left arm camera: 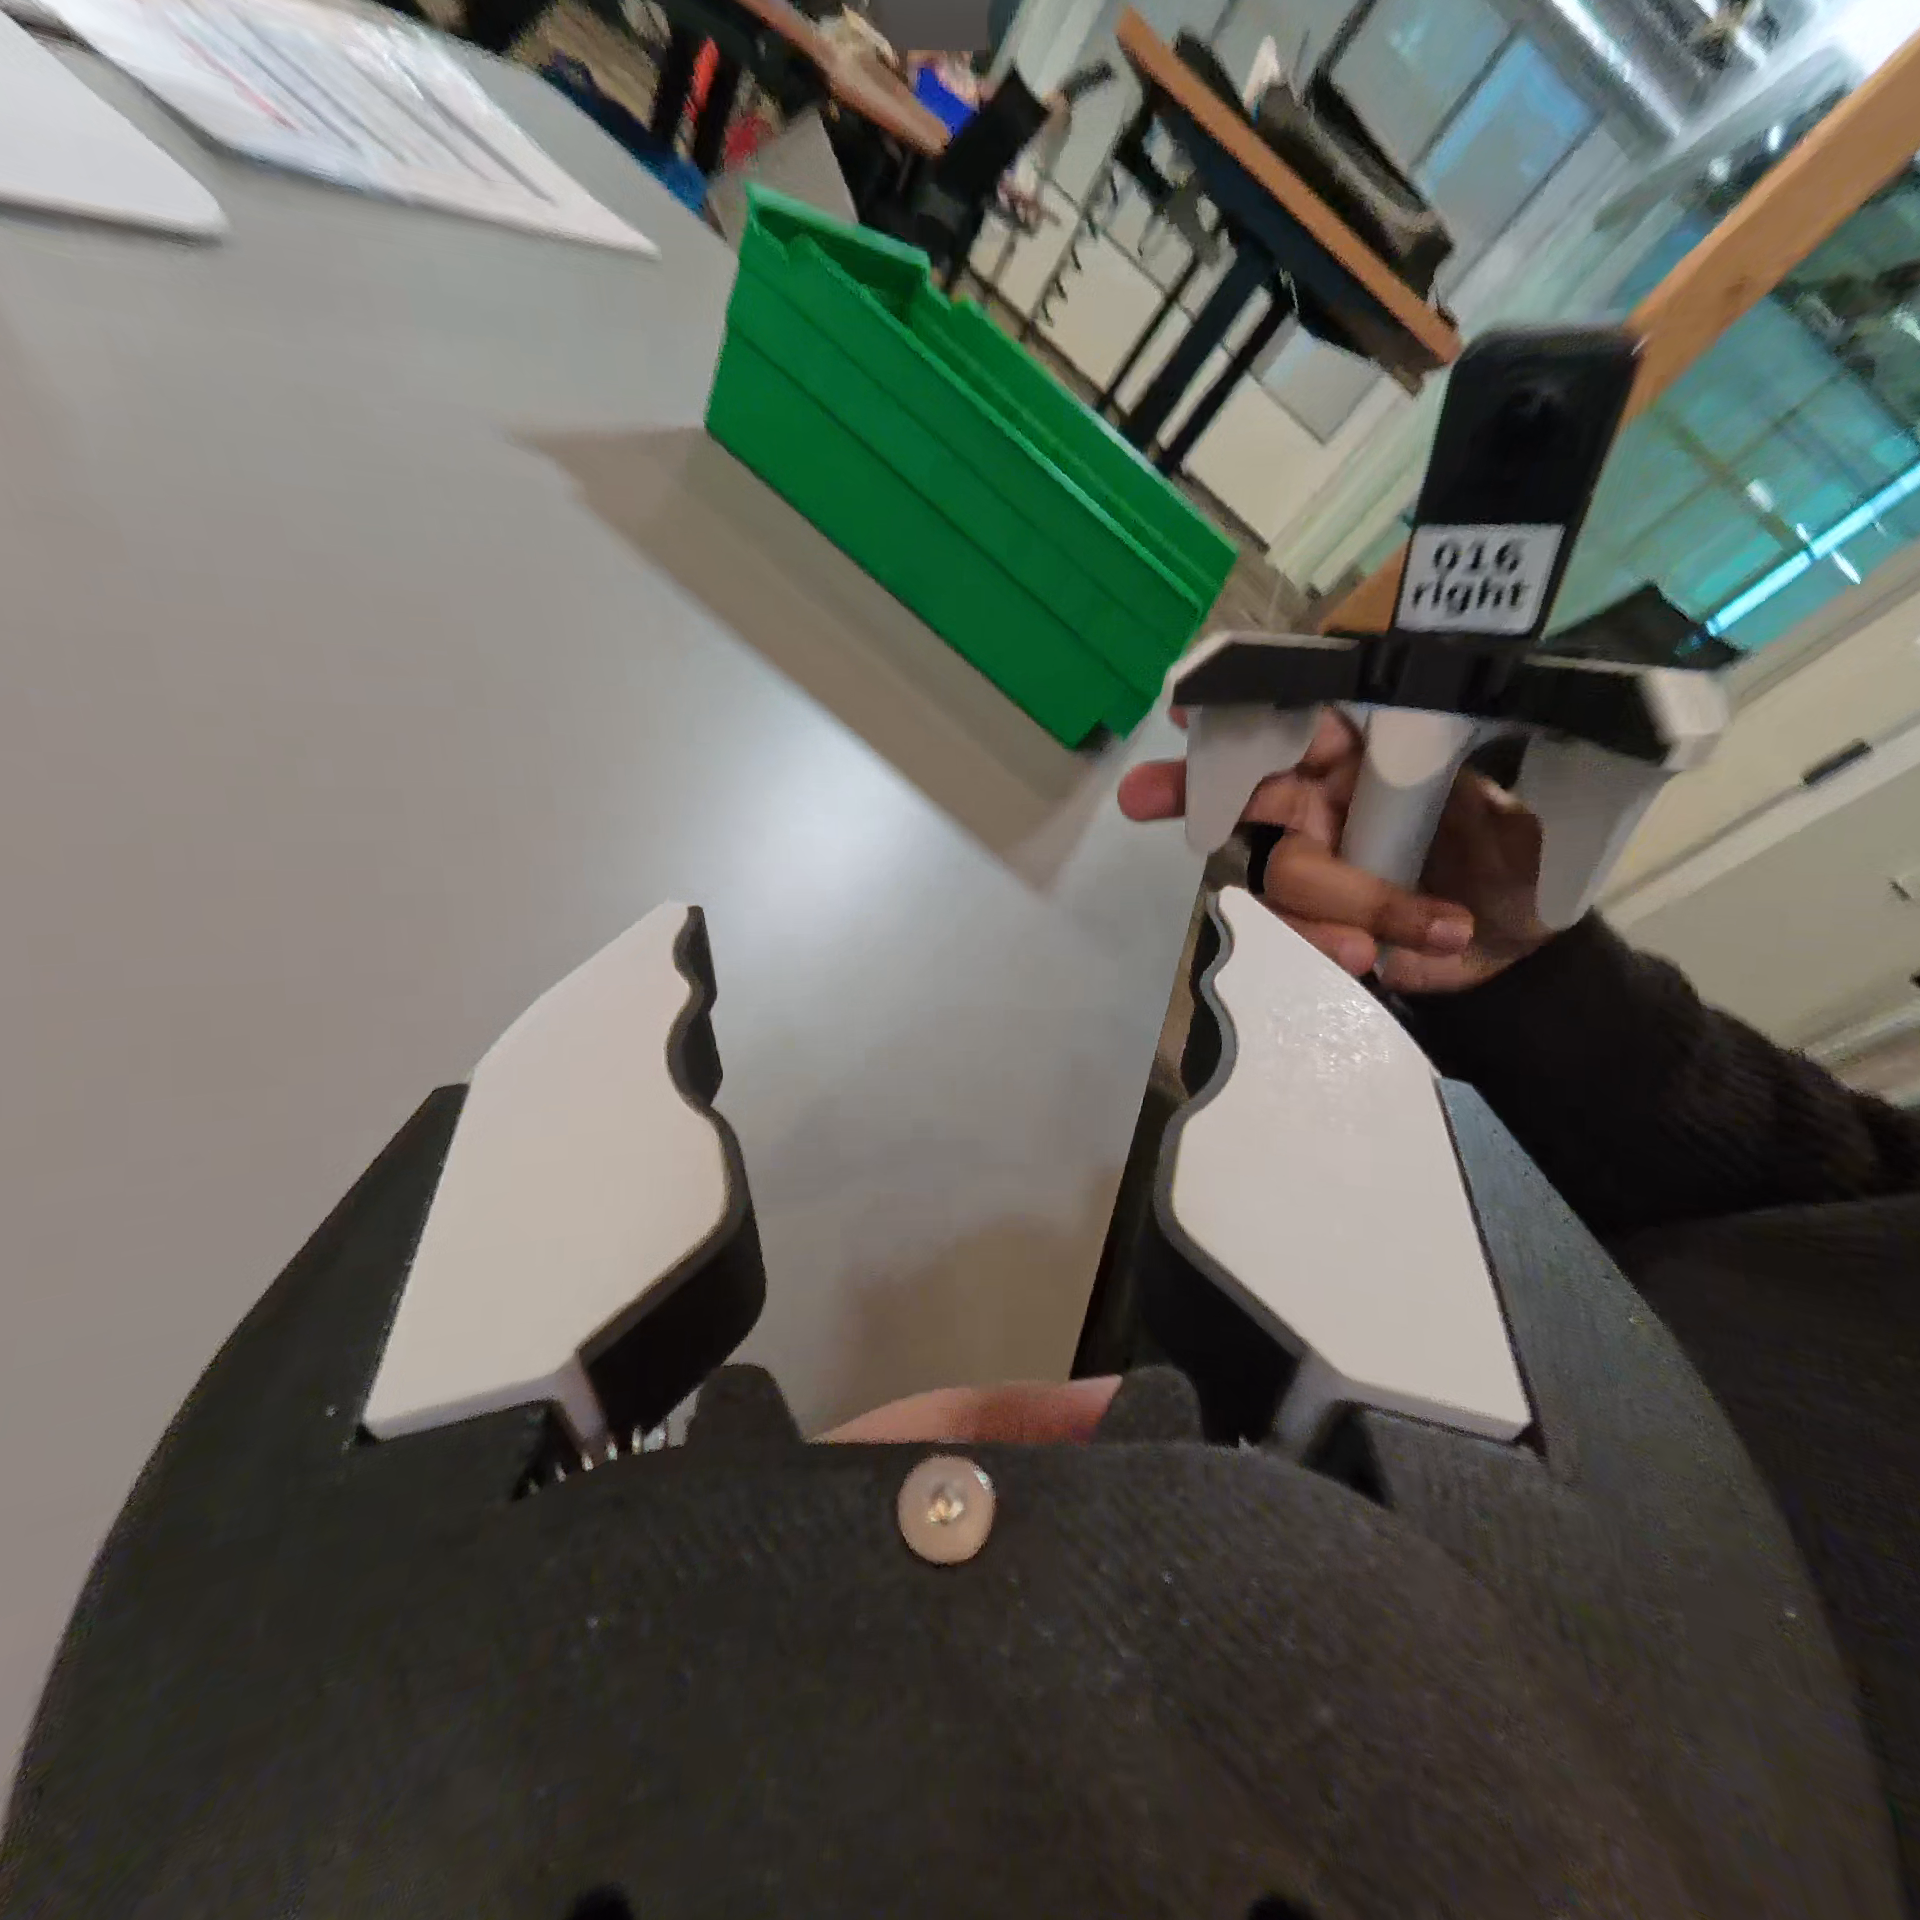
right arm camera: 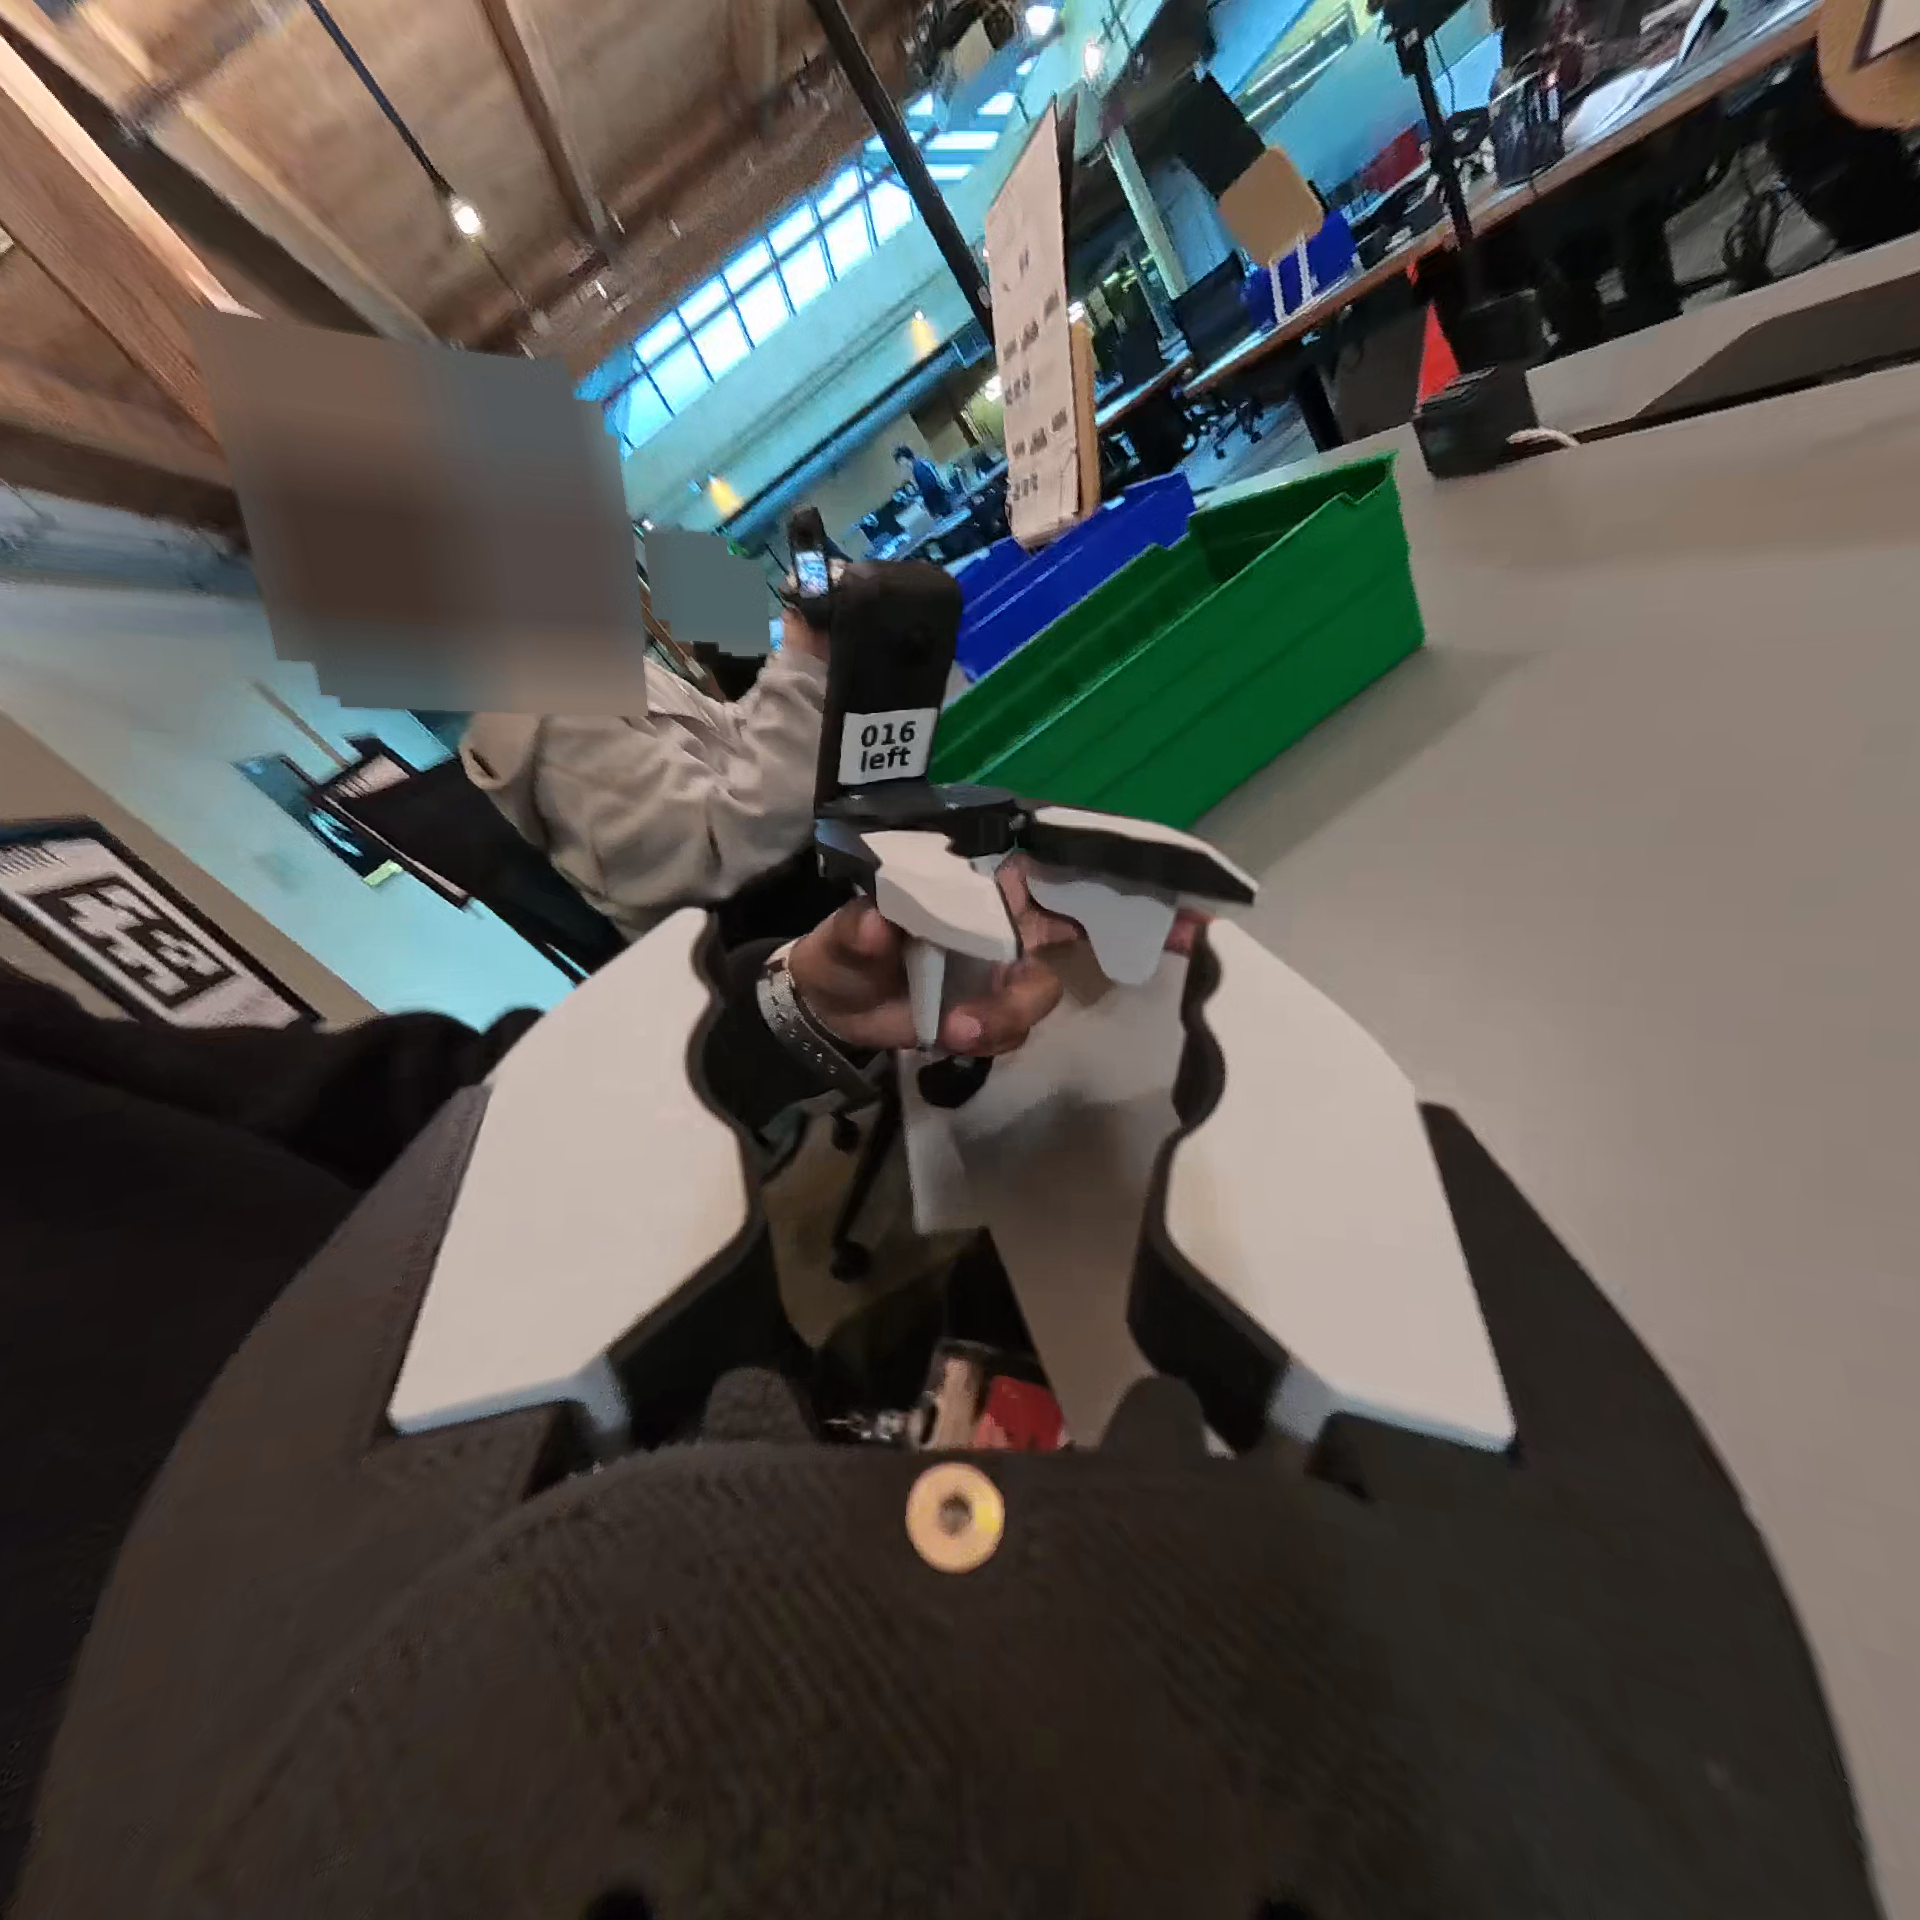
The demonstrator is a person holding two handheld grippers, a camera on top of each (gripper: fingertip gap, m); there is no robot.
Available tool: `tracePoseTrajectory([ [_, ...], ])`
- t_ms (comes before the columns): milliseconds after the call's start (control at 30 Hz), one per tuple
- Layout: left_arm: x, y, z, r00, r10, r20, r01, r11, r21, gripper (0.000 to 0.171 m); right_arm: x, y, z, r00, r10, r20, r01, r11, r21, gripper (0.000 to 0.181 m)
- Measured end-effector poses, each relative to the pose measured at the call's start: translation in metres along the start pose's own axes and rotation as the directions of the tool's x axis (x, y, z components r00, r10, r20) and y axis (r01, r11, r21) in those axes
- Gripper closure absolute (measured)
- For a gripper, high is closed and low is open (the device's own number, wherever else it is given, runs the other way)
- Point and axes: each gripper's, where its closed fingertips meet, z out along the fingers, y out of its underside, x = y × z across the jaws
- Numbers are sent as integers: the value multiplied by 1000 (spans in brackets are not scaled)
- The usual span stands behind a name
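My left gripper [left arm camera: 958, 914] is open and empty, held over the near edge of a grey table [left arm camera: 312, 644]. A green plastic bin [left arm camera: 935, 488] stands on the table ahead of it, near the far edge. My right gripper [right arm camera: 956, 930] is also open and empty, tilted, beside the same table [right arm camera: 1610, 935]. The two grippers face each other: the right gripper [left arm camera: 1392, 868] shows in the left wrist view, held in a hand, and the left gripper [right arm camera: 1029, 925] shows in the right wrist view. The green bin [right arm camera: 1195, 665] lies beyond the left gripper there.
Printed sheets [left arm camera: 343, 114] and a white board [left arm camera: 83, 156] lie at the table's far left. A blue bin [right arm camera: 1060, 561] sits behind the green one. A small black box [right arm camera: 1475, 421] stands on the table. A seated person in a beige jacket [right arm camera: 644, 800] is behind. Desks fill the background.
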Motion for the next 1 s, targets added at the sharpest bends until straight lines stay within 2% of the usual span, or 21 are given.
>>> tracePoseTrajectory([
  [100, 12, -34, -33, 998, 8, 67, -23, 974, 224, 90, 6, -1, -18, 998, 33, -47, -29, 997, 77, 96],
  [200, 8, -39, -60, 988, 11, 157, -65, 936, 345, 95, 32, -5, -42, 976, -9, -217, 47, 984, 173, 100],
  [267, -4, -32, -61, 983, 0, 186, -60, 946, 317, 94, 48, -14, -52, 945, -73, -319, 136, 974, 180, 101],
  [367, -2, -28, -50, 989, 19, 146, -57, 964, 259, 93, 59, -29, -58, 862, -236, -450, 312, 944, 103, 99],
  [467, 3, -15, -37, 980, 137, 143, -158, 977, 141, 99, 57, -50, -67, 713, -409, -570, 543, 836, 79, 96],
  [500, 0, -12, -34, 968, 187, 168, -205, 974, 99, 99, 58, -55, -72, 662, -435, -610, 591, 804, 69, 87],
  [567, -8, -9, -32, 940, 255, 227, -273, 960, 55, 101, 53, -62, -77, 616, -479, -626, 644, 763, 50, 82],
  [600, -10, -9, -32, 932, 267, 244, -286, 957, 47, 100, 51, -66, -80, 604, -480, -636, 660, 749, 61, 75],
  [667, -10, -10, -30, 931, 271, 245, -291, 955, 51, 97, 48, -76, -91, 578, -459, -675, 683, 724, 93, 84],
  [700, -8, -11, -30, 931, 269, 245, -292, 954, 62, 97, 51, -80, -99, 538, -446, -715, 697, 713, 78, 92],
  [767, -8, -13, -32, 926, 267, 267, -297, 951, 80, 96, 67, -85, -122, 391, -407, -825, 707, 707, -13, 103],
  [800, -8, -13, -34, 921, 273, 280, -306, 949, 81, 96, 78, -85, -135, 315, -370, -874, 678, 732, -65, 105],
  [833, -9, -14, -35, 913, 279, 297, -315, 945, 83, 95, 88, -83, -145, 276, -325, -905, 633, 770, -84, 103],
  [867, -10, -16, -37, 905, 284, 316, -325, 942, 88, 95, 93, -81, -148, 278, -305, -911, 601, 795, -83, 102],
  [933, -13, -19, -40, 892, 286, 351, -339, 935, 101, 93, 92, -85, -155, 270, -268, -925, 600, 798, -57, 108],
  [1000, -20, -23, -43, 879, 276, 389, -342, 933, 112, 91, 89, -89, -166, 195, -264, -944, 621, 779, -90, 116],
])
